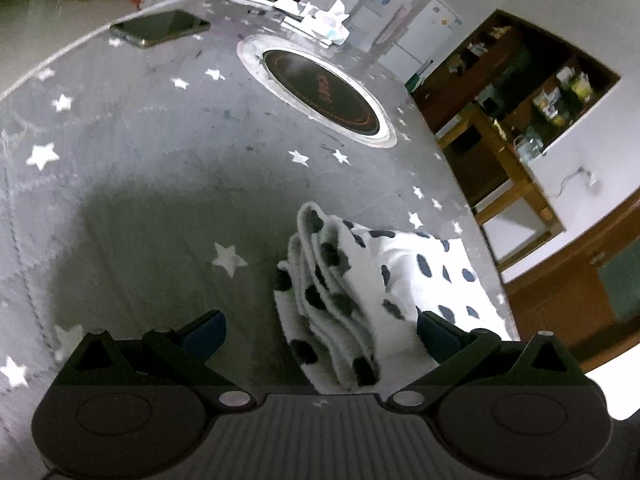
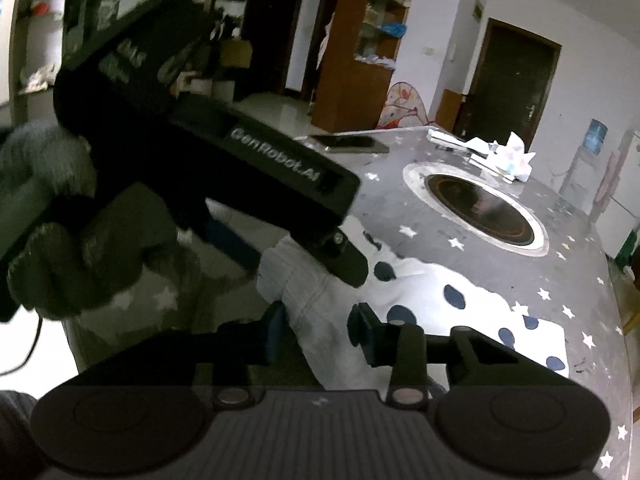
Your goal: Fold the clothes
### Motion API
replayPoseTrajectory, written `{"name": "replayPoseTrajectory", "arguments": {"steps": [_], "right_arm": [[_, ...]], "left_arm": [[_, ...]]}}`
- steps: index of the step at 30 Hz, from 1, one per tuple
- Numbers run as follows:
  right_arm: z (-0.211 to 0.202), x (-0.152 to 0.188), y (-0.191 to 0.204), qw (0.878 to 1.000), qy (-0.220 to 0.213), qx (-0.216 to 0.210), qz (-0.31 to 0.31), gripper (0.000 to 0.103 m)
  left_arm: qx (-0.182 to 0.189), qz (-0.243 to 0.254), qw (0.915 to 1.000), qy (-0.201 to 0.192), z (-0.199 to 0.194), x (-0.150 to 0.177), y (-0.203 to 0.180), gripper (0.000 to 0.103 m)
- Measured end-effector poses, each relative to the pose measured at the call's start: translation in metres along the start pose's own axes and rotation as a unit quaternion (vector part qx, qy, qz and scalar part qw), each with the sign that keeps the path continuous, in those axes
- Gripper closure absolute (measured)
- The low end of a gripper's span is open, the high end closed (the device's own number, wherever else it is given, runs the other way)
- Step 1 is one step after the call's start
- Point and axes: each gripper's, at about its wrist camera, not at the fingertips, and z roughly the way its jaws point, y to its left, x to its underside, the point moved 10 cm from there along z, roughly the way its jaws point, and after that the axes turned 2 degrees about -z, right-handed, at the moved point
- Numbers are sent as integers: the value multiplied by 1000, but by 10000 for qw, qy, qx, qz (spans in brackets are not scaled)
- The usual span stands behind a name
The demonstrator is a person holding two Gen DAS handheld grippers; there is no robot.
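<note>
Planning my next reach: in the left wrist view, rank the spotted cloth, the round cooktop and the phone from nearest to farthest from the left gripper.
1. Spotted cloth: folded, lying between the fingers of the left gripper.
2. Round cooktop: mid-table, set into the top.
3. Phone: far left edge of the table.

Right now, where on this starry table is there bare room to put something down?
The widest bare stretch of the table lies between the phone, the round cooktop and the spotted garment. It is crowded at the far edge, where crumpled papers pile up, and near the garment, where both grippers, the left gripper and the right gripper, work.
</note>
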Motion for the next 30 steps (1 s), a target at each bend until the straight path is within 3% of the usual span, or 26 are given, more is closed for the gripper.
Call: {"name": "replayPoseTrajectory", "arguments": {"steps": [7,10,17,20,26,30], "right_arm": [[-6,-7,-10,9996,-151,-47,229,72],[-7,-4,-9,9994,-178,-93,282,73],[-5,1,-12,9984,-219,-220,481,75],[-1,6,-11,9981,-171,-298,508,74],[-19,14,-25,9936,-225,-446,1009,70],[-44,28,-59,9877,-291,-91,1533,70]], "left_arm": [[352,-465,9982,152,13,-5,-8,2],[479,-617,9968,176,19,-7,-10,12],[513,-792,9953,210,28,-9,-5,52],[486,-724,9960,208,29,-8,-3,64],[427,-540,9974,191,29,-7,-3,67],[419,-504,9977,180,29,-6,-3,67]]}}
